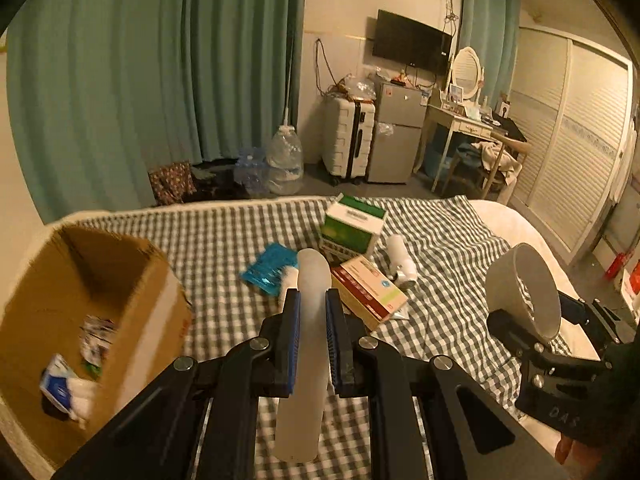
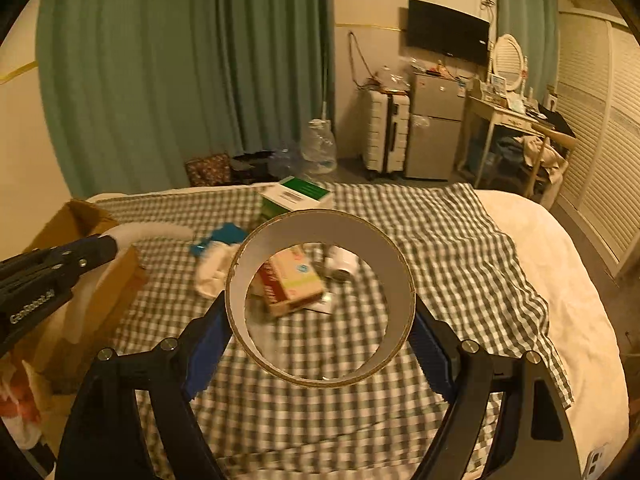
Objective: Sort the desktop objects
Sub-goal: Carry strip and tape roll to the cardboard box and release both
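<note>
In the middle of my left view, my left gripper [image 1: 313, 312] squeezes a frosted white plastic tube [image 1: 310, 344], light and slippery, while my right gripper [image 2: 320, 334] hugs a stiff, light cardboard tape ring [image 2: 320, 296] by its sides.

Teal curtains [image 1: 160, 80] hang across the far left wall. Near their foot stand clear water jugs [image 1: 285, 160]. Right of these come a white suitcase [image 1: 348, 140], a small grey fridge [image 1: 396, 136], a wall-mounted television [image 1: 412, 42], a dressing table [image 1: 460, 124] with an oval mirror [image 1: 466, 68], and louvred wardrobe doors [image 1: 576, 140] far right.
</note>
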Demonstrator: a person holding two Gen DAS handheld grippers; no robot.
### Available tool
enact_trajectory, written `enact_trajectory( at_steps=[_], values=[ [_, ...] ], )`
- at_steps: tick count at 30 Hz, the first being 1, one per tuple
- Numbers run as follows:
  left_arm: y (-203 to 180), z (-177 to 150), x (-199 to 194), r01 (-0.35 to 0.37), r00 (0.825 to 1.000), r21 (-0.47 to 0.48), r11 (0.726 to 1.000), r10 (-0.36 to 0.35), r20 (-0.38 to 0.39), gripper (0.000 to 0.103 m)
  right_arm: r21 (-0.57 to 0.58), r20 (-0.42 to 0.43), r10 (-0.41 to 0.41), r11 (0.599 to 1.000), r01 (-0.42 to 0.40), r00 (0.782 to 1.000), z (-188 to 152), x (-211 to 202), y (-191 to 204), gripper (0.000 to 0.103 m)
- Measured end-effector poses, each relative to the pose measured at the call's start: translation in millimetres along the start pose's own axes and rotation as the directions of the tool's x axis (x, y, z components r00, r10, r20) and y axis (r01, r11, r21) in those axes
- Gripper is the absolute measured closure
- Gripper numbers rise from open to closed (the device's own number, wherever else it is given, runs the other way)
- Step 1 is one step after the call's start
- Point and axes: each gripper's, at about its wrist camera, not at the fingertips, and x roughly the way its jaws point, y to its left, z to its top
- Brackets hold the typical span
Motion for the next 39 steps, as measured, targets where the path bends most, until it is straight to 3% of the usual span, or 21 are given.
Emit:
enact_trajectory(
  at_steps=[7,16,24,32,35,38,39],
  values=[
    [26.5,16.1,-29.4,-0.017,1.0,-0.011,1.0,0.017,0.022,0.091,-0.059,0.026,0.039,0.998,-0.038,0.999,10.3,-19.5,42.3,0.021],
    [81.8,14.2,-54.5,-0.055,0.998,-0.048,0.997,0.056,0.014,0.091,-0.117,0.039,0.129,0.985,-0.124,0.991,21.7,-33.4,103.4,0.021],
    [157.8,-3.4,-63.7,-0.142,0.99,-0.112,0.983,0.143,-0.003,0.091,-0.157,-0.023,0.236,0.959,-0.237,0.971,27.3,-7.9,173.5,0.02],
    [228.2,-37.4,-54.2,-0.202,0.979,-0.206,0.957,0.19,-0.074,0.09,-0.167,-0.106,0.316,0.929,-0.33,0.943,33.6,38.3,249.1,0.02],
    [245.1,-51.5,-47.7,-0.213,0.975,-0.241,0.947,0.191,-0.112,0.086,-0.164,-0.132,0.334,0.921,-0.352,0.933,37.1,55.6,271.2,0.02],
    [253.4,-61.1,-43.7,-0.231,0.971,-0.234,0.944,0.207,-0.121,0.073,-0.151,-0.149,0.34,0.92,-0.361,0.929,40.6,67.1,281.2,0.02],
    [254.7,-63.8,-42.5,-0.234,0.97,-0.23,0.945,0.211,-0.122,0.05,-0.153,-0.152,0.334,0.922,-0.356,0.93,42.4,70.4,284.9,0.019]
  ],
)
